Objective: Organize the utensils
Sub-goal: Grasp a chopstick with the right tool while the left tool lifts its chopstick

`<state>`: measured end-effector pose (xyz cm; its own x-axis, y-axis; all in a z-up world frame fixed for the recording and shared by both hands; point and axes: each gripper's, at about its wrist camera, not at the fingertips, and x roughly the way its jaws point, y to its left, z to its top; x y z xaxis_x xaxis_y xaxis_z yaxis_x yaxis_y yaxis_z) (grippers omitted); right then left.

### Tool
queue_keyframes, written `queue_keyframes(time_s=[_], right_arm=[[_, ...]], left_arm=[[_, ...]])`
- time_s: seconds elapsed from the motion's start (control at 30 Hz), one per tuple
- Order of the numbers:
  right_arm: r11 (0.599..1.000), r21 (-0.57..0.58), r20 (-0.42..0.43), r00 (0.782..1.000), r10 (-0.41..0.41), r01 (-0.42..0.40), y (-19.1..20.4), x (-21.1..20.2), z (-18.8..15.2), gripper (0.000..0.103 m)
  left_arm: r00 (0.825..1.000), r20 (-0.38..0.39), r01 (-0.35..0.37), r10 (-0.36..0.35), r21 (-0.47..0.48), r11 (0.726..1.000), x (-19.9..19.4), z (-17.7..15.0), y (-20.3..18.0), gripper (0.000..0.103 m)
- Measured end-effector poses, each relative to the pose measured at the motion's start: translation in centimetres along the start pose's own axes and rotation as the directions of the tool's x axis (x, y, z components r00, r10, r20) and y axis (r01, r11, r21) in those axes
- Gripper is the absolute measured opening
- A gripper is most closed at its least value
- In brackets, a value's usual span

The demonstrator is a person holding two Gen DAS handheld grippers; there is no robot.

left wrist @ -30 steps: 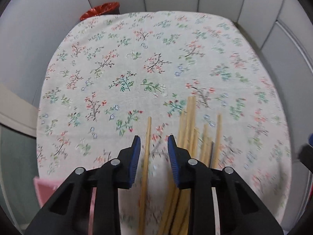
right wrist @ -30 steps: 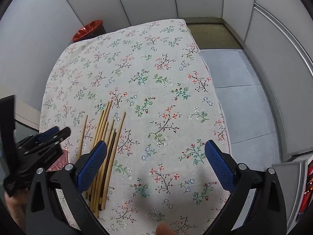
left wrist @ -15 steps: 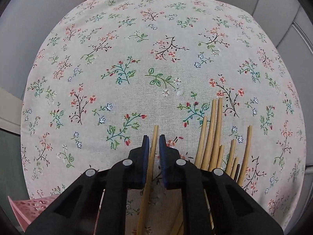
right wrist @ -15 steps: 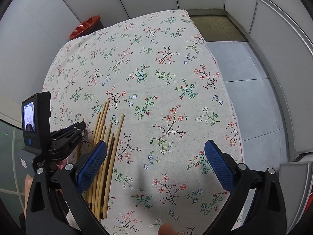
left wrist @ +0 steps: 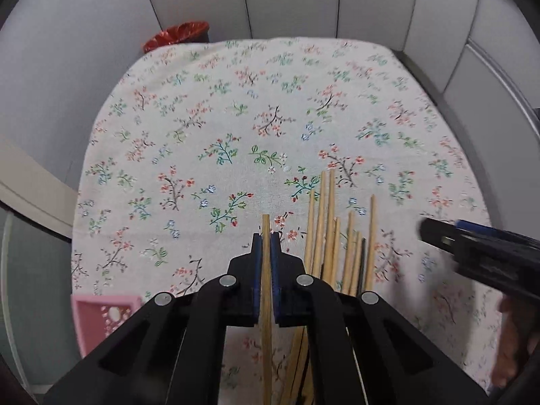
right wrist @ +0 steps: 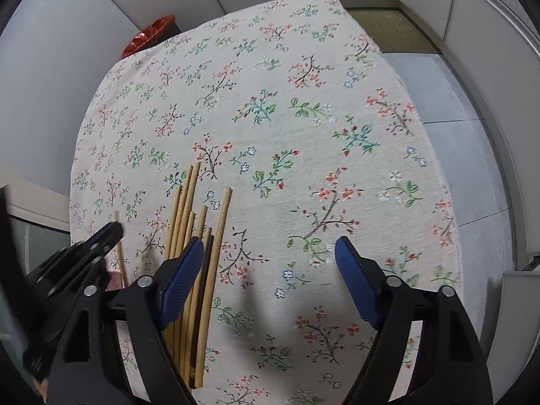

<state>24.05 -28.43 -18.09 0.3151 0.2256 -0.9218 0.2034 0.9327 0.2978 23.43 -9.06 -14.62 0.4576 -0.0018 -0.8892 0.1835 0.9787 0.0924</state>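
Item one: a single bamboo chopstick (left wrist: 266,270), clamped between the blue pads of the left gripper (left wrist: 266,236), its tip standing out just past the fingertips and its shaft running back under the gripper body. In the right wrist view only a short stretch of it (right wrist: 118,253) showed beside the left gripper (right wrist: 101,239).

Item two: a loose bundle of chopsticks (left wrist: 332,236), lying on the table just to the right of the left gripper, roughly parallel, tips pointing away from it. One dark stick (left wrist: 362,260) lay among the pale ones. In the right wrist view the bundle (right wrist: 192,236) ran under and just beyond the left-hand pad of the right gripper (right wrist: 270,260).

Item three: the right gripper, jaws fairly wide and closing, with bare cloth between them and nothing held. In the left wrist view it (left wrist: 472,246) hung to the right of the bundle.

Item four: a pink perforated basket (left wrist: 104,317), at the table's near edge, to the left of the left gripper; contents could not be told.

Item five: a floral tablecloth (left wrist: 236,118) covering the table.

Item six: a red-lined bin (left wrist: 177,35), on the floor past the table's far left corner; contents could not be told.
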Motion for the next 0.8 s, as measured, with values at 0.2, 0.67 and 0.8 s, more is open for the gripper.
queue_keyframes(time_s=[0.2, 0.67, 0.8], right_arm=[[1.000, -0.021, -0.028, 0.999, 0.019, -0.019, 2.2, 2.8, -0.2, 0.039], [0.990, -0.096, 0.032, 0.995, -0.098, 0.101, 5.5, 5.9, -0.3, 0.007], [0.991, -0.090, 0.043, 0.995, -0.093, 0.097, 5.0, 5.4, -0.7, 0.004]], left_arm=[[0.997, 0.078, 0.027, -0.026, -0.005, 1.000, -5.5, -2.0, 1.1, 0.005], [0.990, 0.134, 0.052, -0.046, -0.042, 0.998, -8.7, -5.4, 3.3, 0.005], [0.984, 0.167, 0.075, -0.066, -0.052, 0.996, -9.6, -5.8, 3.8, 0.005]])
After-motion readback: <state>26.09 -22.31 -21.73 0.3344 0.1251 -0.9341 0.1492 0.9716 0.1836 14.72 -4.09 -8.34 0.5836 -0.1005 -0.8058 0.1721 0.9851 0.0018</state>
